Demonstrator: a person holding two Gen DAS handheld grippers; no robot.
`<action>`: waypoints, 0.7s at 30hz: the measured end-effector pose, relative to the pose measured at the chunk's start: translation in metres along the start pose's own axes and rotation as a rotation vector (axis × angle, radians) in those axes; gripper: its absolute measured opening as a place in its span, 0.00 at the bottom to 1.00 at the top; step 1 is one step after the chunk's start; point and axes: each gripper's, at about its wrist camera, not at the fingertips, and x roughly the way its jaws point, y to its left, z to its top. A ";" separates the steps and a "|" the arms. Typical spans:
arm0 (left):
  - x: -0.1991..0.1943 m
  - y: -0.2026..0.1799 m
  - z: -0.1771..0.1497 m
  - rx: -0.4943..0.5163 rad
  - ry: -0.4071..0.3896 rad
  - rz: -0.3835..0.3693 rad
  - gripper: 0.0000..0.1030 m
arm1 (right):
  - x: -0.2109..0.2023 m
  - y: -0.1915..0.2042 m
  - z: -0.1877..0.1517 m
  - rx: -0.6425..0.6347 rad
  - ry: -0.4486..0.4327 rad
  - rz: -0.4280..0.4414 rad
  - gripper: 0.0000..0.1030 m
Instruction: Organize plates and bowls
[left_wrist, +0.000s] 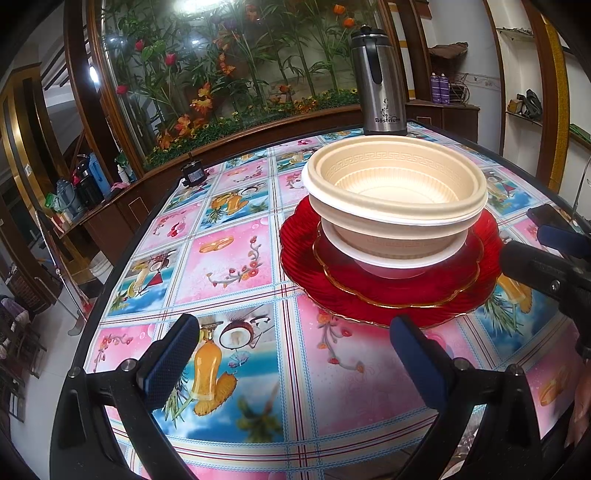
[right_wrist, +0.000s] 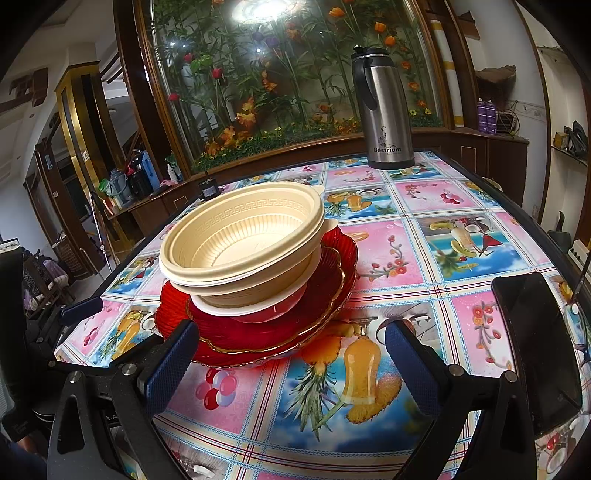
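Cream plastic bowls (left_wrist: 395, 192) are stacked on red glass plates (left_wrist: 388, 291) with gold rims on the patterned table. The same bowl stack (right_wrist: 240, 243) and red plates (right_wrist: 266, 328) show in the right wrist view. My left gripper (left_wrist: 291, 354) is open and empty, in front of and to the left of the stack. My right gripper (right_wrist: 291, 362) is open and empty, just in front of the plates, its left finger (right_wrist: 173, 365) near the plate rim. The right gripper also shows in the left wrist view (left_wrist: 550, 254), to the right of the stack.
A steel thermos jug (left_wrist: 380, 85) stands at the table's far edge, also in the right wrist view (right_wrist: 384, 110). A black phone (right_wrist: 539, 350) lies at the right. A small black device (left_wrist: 192, 172) sits at the far left edge. The tablecloth (left_wrist: 229, 258) is pink and blue.
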 end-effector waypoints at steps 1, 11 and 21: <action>0.000 0.000 0.000 0.000 0.000 0.000 1.00 | 0.000 0.000 0.000 0.000 0.000 0.001 0.99; 0.000 0.001 0.000 -0.001 0.003 -0.006 1.00 | 0.000 0.000 0.000 0.001 0.001 0.002 0.99; 0.000 0.002 0.000 -0.001 0.005 -0.009 1.00 | 0.000 -0.001 0.000 0.001 0.001 0.001 0.99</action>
